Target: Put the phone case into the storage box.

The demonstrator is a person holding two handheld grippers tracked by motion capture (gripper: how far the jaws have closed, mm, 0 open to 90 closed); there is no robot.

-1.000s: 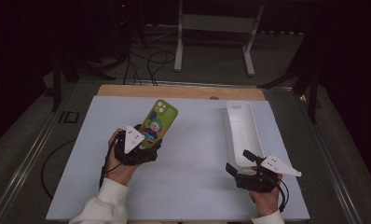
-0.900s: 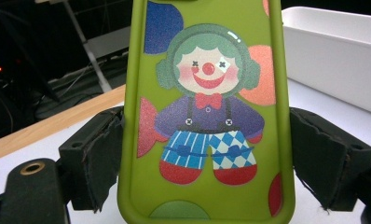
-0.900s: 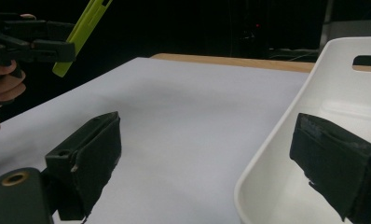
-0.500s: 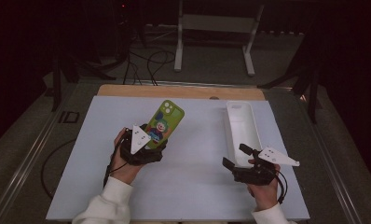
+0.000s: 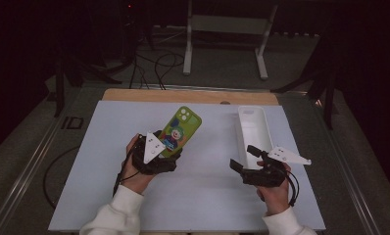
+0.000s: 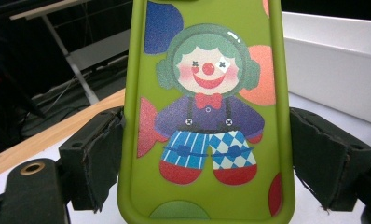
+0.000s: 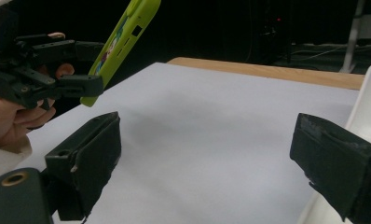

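From above, a white surface [image 5: 203,196] with a wooden strip along its far edge carries a white tray [image 5: 254,129] near its right edge; the left claw [image 5: 166,149] holds a green phone case [image 5: 181,129] tilted up over the left half, while the right claw [image 5: 242,159] hangs spread wide and empty beside the tray. The left gripper view shows the clown-printed phone case [image 6: 207,116] clamped by both edges between the pads. In the right gripper view the right claw [image 7: 211,154] gapes over bare surface [image 7: 211,121], the left claw [image 7: 76,65] and phone case [image 7: 123,37] raised beyond.

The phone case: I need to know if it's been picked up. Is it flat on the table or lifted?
Lifted. The left gripper clamps the phone case by its long edges, tilted above the table.
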